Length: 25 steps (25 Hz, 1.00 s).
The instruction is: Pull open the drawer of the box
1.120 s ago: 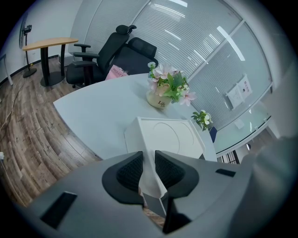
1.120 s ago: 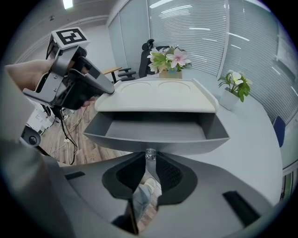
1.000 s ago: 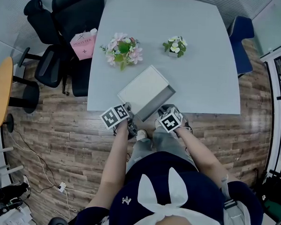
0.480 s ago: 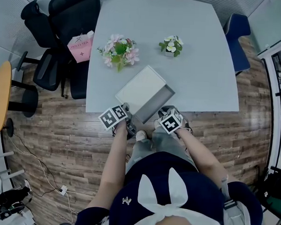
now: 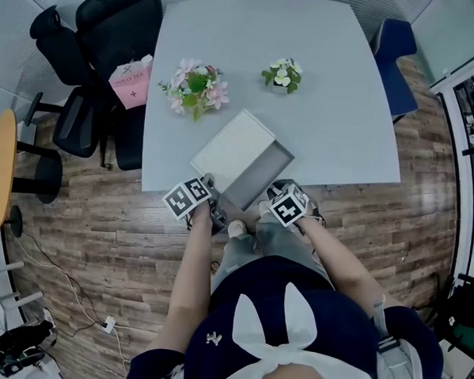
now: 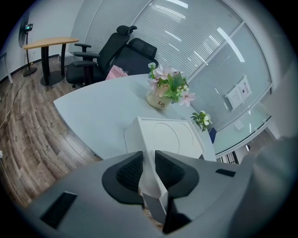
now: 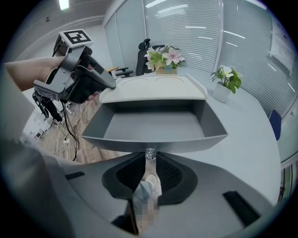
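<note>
Bright, even indoor light; ceiling lamp [image 7: 64, 4] far left, streaky glare on the blinds [image 6: 186, 37]. Shadows soft, faint. Strong fisheye, black corners in my gripper views. My left gripper [image 6: 148, 157] and right gripper [image 7: 150, 157] blur up close; far scene sharp.

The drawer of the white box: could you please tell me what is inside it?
Nothing visible: the pulled-out drawer shows only its bare grey floor and walls. Its rear stretch, under the white box, is covered and in shadow, so it cannot be checked.
</note>
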Each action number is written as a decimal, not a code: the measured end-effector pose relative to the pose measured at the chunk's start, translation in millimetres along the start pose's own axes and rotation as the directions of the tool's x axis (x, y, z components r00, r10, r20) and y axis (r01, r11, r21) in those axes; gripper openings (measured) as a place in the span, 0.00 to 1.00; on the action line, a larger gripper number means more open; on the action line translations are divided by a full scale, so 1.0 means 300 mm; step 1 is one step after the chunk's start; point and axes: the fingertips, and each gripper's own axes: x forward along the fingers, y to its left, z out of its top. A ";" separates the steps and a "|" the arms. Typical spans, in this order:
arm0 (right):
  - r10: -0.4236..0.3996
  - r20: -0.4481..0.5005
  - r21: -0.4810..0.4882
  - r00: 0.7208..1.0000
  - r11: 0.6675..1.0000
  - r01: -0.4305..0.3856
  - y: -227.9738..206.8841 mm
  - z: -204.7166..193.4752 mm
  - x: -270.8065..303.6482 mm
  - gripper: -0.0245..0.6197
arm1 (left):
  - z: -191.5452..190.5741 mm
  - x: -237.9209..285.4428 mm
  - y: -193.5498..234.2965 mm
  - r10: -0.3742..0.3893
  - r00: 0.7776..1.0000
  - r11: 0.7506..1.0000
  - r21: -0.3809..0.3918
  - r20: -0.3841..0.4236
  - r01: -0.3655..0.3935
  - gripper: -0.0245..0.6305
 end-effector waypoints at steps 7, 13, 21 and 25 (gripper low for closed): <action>-0.005 -0.002 0.009 1.000 1.000 0.005 -0.002 -0.030 -0.013 0.16 | -0.004 0.000 0.000 -0.003 1.000 1.000 0.000 0.003 0.003 0.18; -0.008 -0.010 0.013 1.000 1.000 0.008 -0.003 -0.059 -0.021 0.16 | -0.002 0.001 0.002 -0.004 1.000 1.000 0.001 0.007 0.004 0.18; 0.004 -0.011 0.017 1.000 1.000 -0.004 -0.005 -0.107 -0.036 0.16 | -0.001 -0.001 -0.002 -0.001 1.000 1.000 0.010 0.008 0.001 0.18; 0.006 -0.002 0.020 1.000 1.000 -0.006 -0.005 -0.106 -0.040 0.16 | 0.000 -0.002 -0.003 -0.008 1.000 1.000 0.010 0.012 0.007 0.18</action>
